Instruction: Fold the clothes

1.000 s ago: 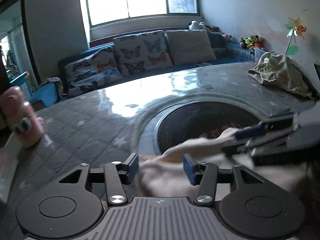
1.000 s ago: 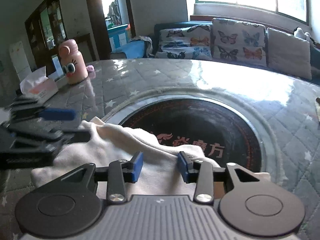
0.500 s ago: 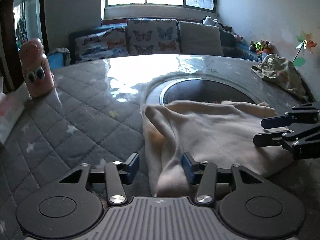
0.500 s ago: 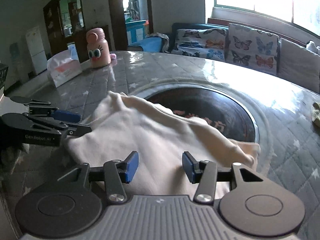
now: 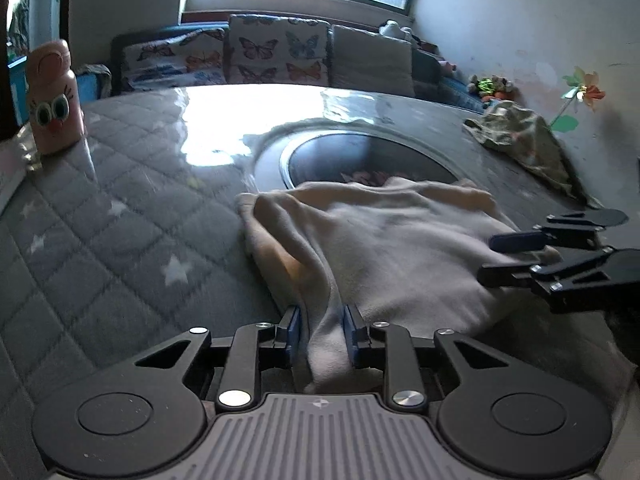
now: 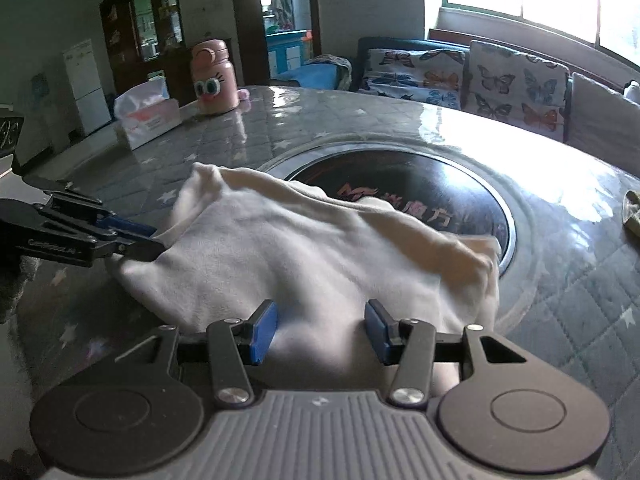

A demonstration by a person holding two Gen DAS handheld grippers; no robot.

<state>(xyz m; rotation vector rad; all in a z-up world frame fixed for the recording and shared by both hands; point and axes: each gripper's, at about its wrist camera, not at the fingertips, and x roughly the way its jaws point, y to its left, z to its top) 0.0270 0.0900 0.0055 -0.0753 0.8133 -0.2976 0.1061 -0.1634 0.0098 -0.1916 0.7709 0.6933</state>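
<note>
A cream garment [image 5: 392,252] lies bunched on the quilted grey table, partly over the dark round inset; it also shows in the right wrist view [image 6: 304,248]. My left gripper [image 5: 322,326] is shut on a fold of the garment's near edge. My right gripper [image 6: 318,330] is open, its pads over the garment's near edge, not pinching it. Each gripper shows in the other's view: the right one [image 5: 520,254] at the garment's right edge, the left one [image 6: 136,240] at its left edge.
A pink owl-faced bottle [image 6: 212,78] and a tissue box [image 6: 146,118] stand at the table's far left. An olive garment [image 5: 524,140] lies at the far right. The dark round inset [image 6: 420,184] is in the table's middle. A sofa with butterfly cushions [image 5: 276,56] stands behind.
Both grippers drew back toward the near edge, dragging the garment into a wider spread. The left gripper closed on a fold. The right stayed open.
</note>
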